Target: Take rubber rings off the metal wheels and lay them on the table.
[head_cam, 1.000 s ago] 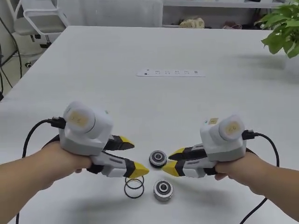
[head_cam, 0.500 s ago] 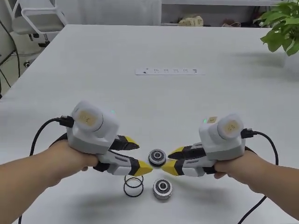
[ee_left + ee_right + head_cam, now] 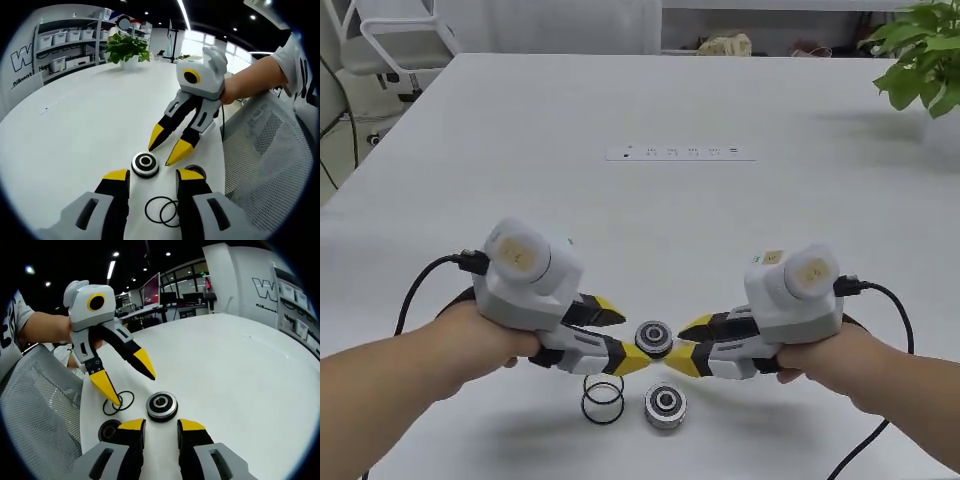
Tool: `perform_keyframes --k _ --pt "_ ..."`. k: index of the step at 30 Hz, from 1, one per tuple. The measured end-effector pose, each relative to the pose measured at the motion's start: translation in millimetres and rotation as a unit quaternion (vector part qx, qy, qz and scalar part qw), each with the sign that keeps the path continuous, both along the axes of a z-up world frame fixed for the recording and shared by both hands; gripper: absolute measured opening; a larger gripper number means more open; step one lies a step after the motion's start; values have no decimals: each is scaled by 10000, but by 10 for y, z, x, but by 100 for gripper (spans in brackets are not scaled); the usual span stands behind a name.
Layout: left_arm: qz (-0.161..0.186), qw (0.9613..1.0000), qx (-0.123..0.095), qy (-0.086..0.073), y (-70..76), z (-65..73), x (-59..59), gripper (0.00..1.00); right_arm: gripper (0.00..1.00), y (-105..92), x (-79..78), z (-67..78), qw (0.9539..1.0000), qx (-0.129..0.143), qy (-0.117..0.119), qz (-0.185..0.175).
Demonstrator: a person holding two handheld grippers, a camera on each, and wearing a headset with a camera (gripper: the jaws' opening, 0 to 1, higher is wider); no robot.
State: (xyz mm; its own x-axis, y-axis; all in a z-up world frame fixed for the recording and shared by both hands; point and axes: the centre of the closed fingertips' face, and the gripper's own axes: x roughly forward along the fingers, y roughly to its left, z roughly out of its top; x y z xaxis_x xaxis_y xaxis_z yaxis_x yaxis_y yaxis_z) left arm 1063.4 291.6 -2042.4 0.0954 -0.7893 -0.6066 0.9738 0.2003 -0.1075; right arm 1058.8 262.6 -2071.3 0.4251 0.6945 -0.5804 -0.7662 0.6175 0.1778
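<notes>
Both grippers have drawn in on the far wheel (image 3: 654,338): the left gripper (image 3: 625,338) and right gripper (image 3: 685,345), jaws apart and empty, now flank it. It possibly still wears rubber; two freed rings (image 3: 603,398) lie just nearer.

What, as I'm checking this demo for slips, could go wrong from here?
1. The left tongs and right tongs, both open, point at the far wheel from opposite sides. Their tips could clash, or push the wheel away instead of gripping it.
2. The two loose rings and the near wheel lie close beside the left tongs. A low move might sweep them.
</notes>
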Motion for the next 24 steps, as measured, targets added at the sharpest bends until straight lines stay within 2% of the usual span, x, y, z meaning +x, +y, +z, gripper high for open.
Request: perform_keyframes --k 24 --pt "-146 9999 92 3 -169 -90 30 26 23 -17 -11 -23 10000 9 29 -23"
